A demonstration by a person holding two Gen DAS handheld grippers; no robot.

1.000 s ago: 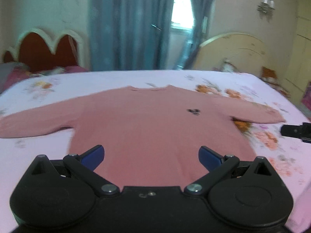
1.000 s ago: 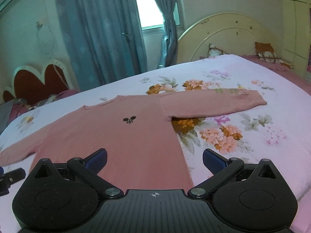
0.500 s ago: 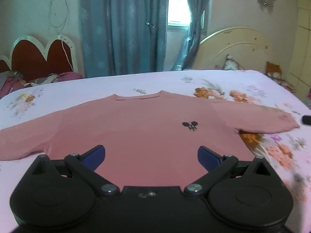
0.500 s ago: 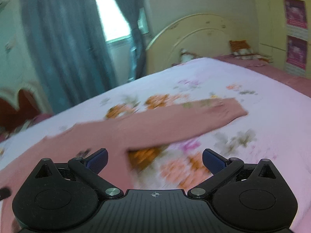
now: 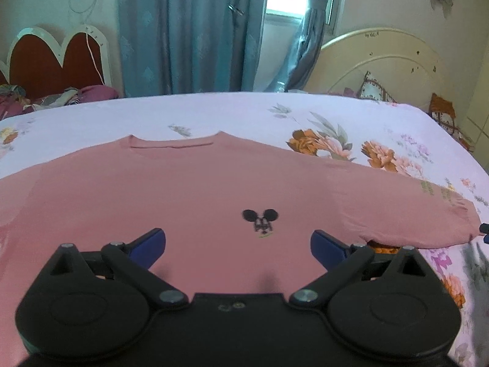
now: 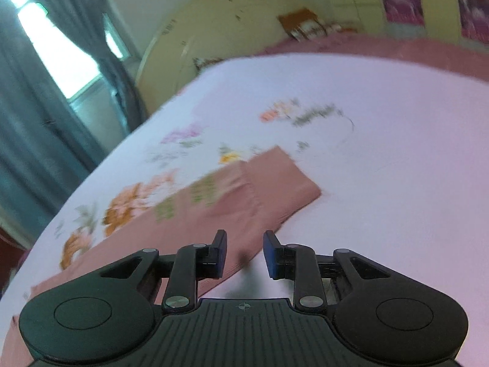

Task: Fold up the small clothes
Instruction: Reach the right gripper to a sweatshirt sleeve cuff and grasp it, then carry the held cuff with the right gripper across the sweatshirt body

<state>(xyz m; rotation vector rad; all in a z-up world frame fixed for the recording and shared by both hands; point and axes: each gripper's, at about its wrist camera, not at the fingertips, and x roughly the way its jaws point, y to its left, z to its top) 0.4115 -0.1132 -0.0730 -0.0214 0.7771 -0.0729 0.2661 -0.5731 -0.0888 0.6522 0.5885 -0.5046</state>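
A pink long-sleeved shirt (image 5: 183,198) with a small black mouse logo (image 5: 259,221) lies flat, front up, on the bed. My left gripper (image 5: 237,238) hovers low over its chest, open, with nothing between the fingers. In the right wrist view the shirt's right sleeve (image 6: 244,189) runs diagonally, and its cuff (image 6: 284,177) lies just ahead. My right gripper (image 6: 244,240) is tilted over the sleeve's lower edge. Its jaws are closing, with a narrow gap left. The sleeve edge lies under that gap, and the pads do not press on it.
The floral white bedsheet (image 5: 351,128) spreads around the shirt. A cream headboard (image 5: 382,64) and pillows stand at the far right, and a red heart-shaped headboard (image 5: 55,64) with bundled cloth at the far left. Blue curtains (image 5: 189,30) hang beyond the bed.
My left gripper moved in over the shirt's chest. My right gripper swung right to the sleeve near its cuff, rolled, and its jaws narrowed from wide open.
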